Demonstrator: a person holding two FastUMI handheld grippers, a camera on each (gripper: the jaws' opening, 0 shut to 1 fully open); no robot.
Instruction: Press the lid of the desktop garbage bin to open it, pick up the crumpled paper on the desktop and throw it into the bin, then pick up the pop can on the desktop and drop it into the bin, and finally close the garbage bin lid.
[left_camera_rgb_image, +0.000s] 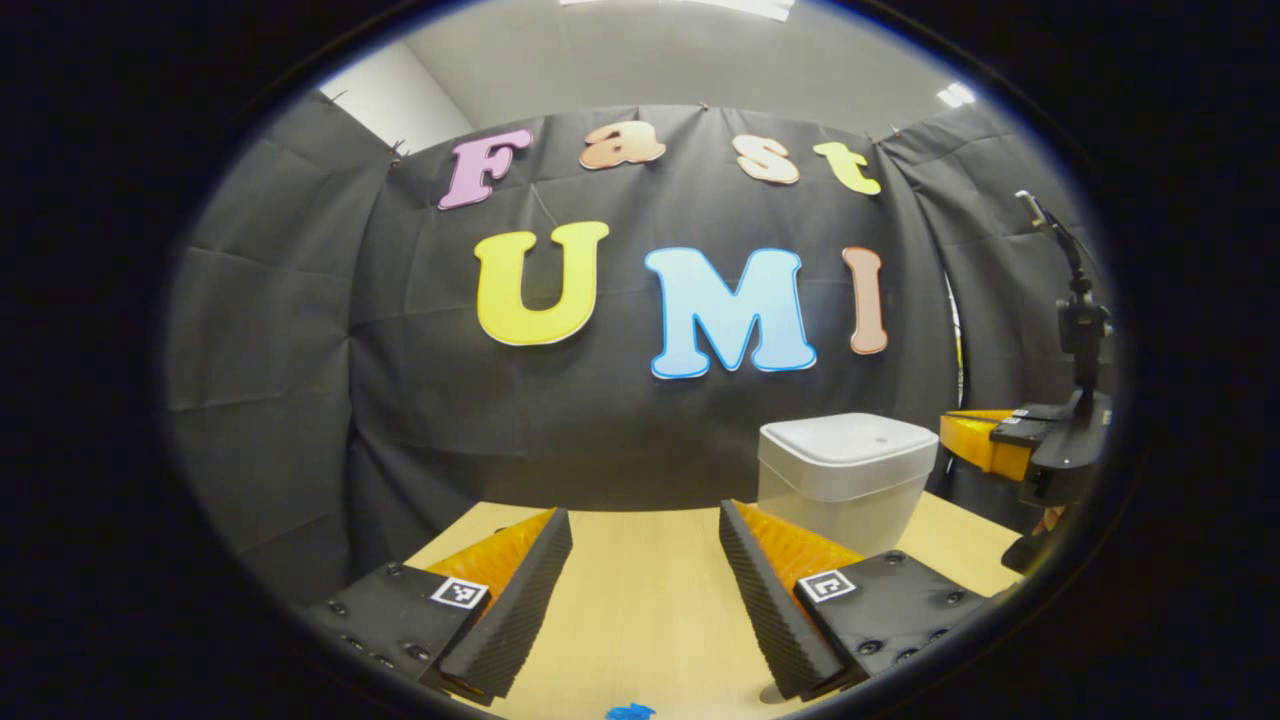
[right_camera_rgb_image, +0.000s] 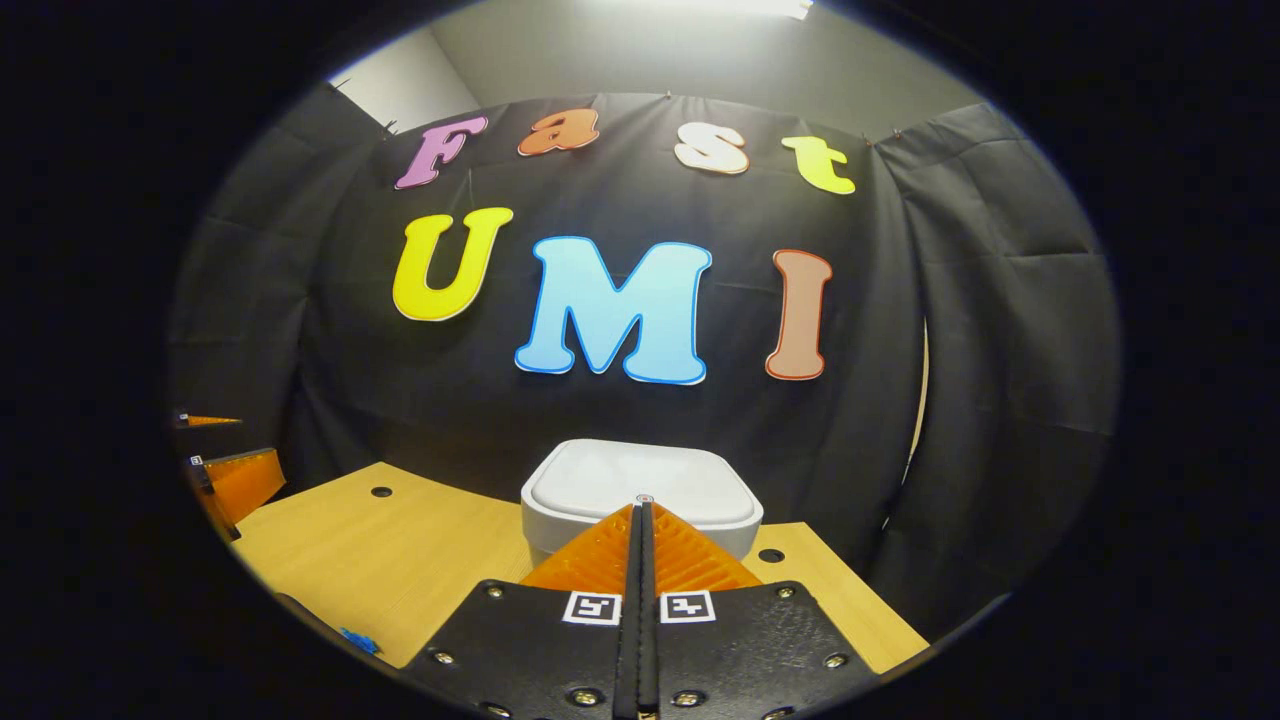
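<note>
The white desktop bin (left_camera_rgb_image: 845, 470) stands on the wooden table (left_camera_rgb_image: 640, 600) with its lid (right_camera_rgb_image: 640, 480) closed and flat. In the right gripper view my right gripper (right_camera_rgb_image: 645, 503) is shut with nothing between its fingers, and its tips sit at the near edge of the lid; I cannot tell whether they touch it. The left gripper view shows that right gripper (left_camera_rgb_image: 950, 438) at the bin's right side, level with the lid. My left gripper (left_camera_rgb_image: 645, 512) hangs open and empty over the table, left of the bin and short of it.
The black cloth wall runs close behind the bin and the table's far edge. Two small round holes (right_camera_rgb_image: 381, 491) (right_camera_rgb_image: 770, 555) mark the tabletop. A small blue scrap (right_camera_rgb_image: 358, 640) lies near the front edge. The left gripper (right_camera_rgb_image: 230, 480) shows at the far left.
</note>
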